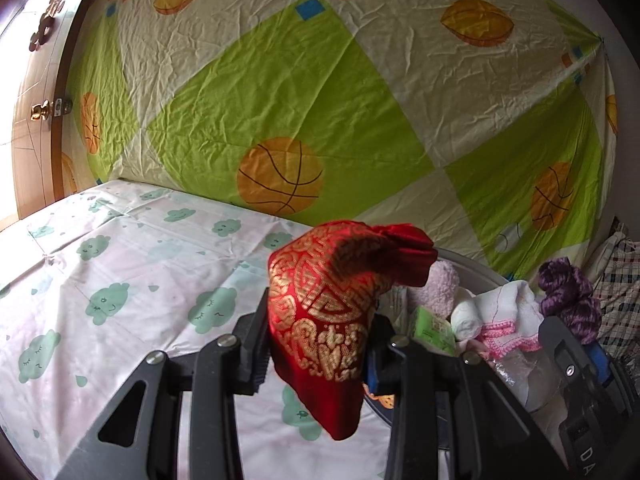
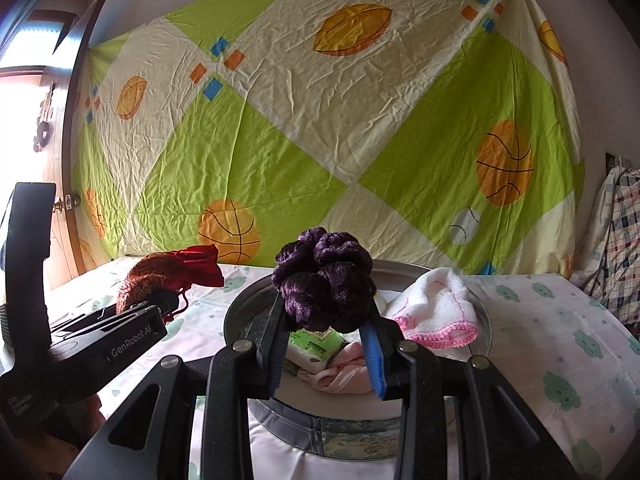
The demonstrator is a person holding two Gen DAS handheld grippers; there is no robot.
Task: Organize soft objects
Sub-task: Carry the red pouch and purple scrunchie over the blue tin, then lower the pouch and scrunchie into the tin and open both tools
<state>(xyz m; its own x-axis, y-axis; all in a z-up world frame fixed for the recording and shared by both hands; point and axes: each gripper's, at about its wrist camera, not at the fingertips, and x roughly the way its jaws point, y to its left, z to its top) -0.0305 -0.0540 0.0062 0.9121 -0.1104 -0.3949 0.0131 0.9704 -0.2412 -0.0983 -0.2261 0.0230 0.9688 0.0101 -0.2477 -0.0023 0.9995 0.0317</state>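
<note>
A round metal tray (image 2: 240, 300) sits on the table (image 2: 540, 320), which is covered by a white cloth printed with green clouds. In the tray lie a white knitted cloth with pink edging (image 2: 436, 308), a green-and-white packet (image 2: 316, 340), a pale pink fabric piece (image 2: 344, 376) and, seen from the left wrist, a fluffy pale pink item (image 1: 440, 284) and a white roll (image 1: 466, 316).

The right tongs (image 2: 326, 320) are closed narrowly on a dark purple scrunchie (image 2: 324, 280), which bulges up above the fingertips and hangs over the near part of the tray. The packet and pink fabric lie just beyond and below these tongs, between the two fingers as seen from the right wrist; the pink-edged cloth lies beyond and to the right of them.

The left tongs (image 1: 320, 320) are clamped on a red pouch with gold pattern (image 1: 324, 312). The pouch fills the gap between the pads, its gathered neck rising above and past the fingertips toward the right, its lower corner drooping beneath them. It is held above the table, just left of the tray's rim. From the right wrist, the left tongs (image 2: 160, 300) and the pouch (image 2: 168, 272) appear left of the tray and left of the right tongs, near them but apart.

A sheet with green and cream diamonds and basketballs (image 2: 320, 140) hangs behind the table.
</note>
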